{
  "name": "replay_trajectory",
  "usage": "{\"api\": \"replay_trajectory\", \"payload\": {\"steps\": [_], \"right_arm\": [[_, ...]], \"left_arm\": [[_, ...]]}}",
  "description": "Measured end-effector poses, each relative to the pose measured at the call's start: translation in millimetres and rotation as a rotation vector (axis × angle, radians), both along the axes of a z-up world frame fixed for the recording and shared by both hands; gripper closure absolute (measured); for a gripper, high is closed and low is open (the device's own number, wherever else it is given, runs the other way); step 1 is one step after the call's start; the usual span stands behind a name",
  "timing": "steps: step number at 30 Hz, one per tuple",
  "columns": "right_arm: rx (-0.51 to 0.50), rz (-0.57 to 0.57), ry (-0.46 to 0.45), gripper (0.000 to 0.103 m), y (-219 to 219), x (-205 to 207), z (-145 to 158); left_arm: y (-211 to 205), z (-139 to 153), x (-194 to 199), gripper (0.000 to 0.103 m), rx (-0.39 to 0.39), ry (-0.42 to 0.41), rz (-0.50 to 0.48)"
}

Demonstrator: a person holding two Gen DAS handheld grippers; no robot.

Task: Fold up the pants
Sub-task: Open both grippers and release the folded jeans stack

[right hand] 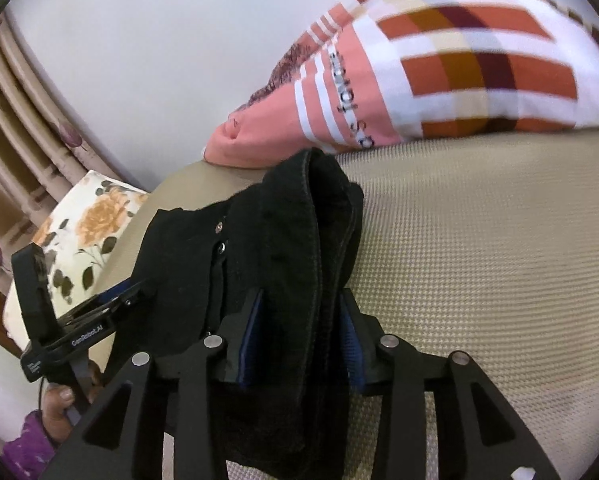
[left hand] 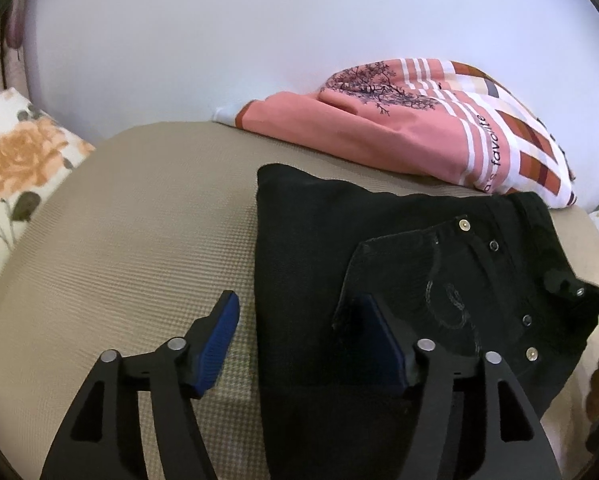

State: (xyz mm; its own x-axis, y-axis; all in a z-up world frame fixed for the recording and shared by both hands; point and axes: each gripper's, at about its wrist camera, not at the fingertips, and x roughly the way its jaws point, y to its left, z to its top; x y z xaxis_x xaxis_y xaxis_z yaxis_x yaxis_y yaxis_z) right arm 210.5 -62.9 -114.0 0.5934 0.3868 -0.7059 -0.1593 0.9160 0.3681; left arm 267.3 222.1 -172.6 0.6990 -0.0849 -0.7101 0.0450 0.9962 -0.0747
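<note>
Pants (left hand: 399, 272) lie partly folded on the beige bed (left hand: 139, 220), near a pink pillow (left hand: 399, 128). Right tongs (right hand: 303, 344) clamp a bunched edge; left tongs (left hand: 299, 340) gape apart, straddling the left edge. Next, probably closing left and carrying the fold over

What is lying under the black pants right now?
The black denim pants rest directly on the beige woven mattress surface; the pink-and-plaid patterned pillow sits behind them, not beneath. Anything under the folded fabric itself is covered and cannot be seen.
</note>
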Motion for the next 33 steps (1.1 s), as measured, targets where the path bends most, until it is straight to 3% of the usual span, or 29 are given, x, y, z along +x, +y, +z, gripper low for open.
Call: {"api": "replay_trajectory", "payload": {"steps": [3, 7, 11, 14, 16, 18, 22, 26, 33], "right_arm": [[-0.049, -0.010, -0.059, 0.064, 5, -12, 15], [-0.144, 0.027, -0.127, 0.045, 22, -32, 33], [-0.193, 0.062, -0.156, 0.040, 38, -53, 40], [-0.195, 0.063, -0.149, 0.038, 42, -67, 40], [-0.198, 0.055, -0.143, 0.024, 46, -76, 40], [-0.207, 0.049, -0.153, 0.023, 49, -87, 43], [-0.269, -0.004, -0.185, 0.003, 55, -108, 55], [-0.272, -0.024, -0.234, 0.001, 54, -127, 69], [-0.303, -0.034, -0.210, 0.001, 54, -140, 82]], "left_arm": [[-3, 6, -9, 0.026, 0.029, -0.028, 0.016], [-7, 15, -23, 0.021, 0.039, -0.064, 0.028], [-11, 24, -38, 0.017, 0.018, -0.079, 0.035], [-16, 32, -50, 0.008, 0.046, -0.088, 0.072], [-22, 39, -62, 0.007, 0.066, -0.104, 0.078], [-25, 45, -71, 0.005, 0.066, -0.112, 0.076], [-34, 63, -98, 0.001, 0.079, -0.158, 0.081], [-40, 81, -124, 0.000, 0.090, -0.195, 0.089], [-51, 101, -157, 0.000, 0.107, -0.230, 0.096]]}}
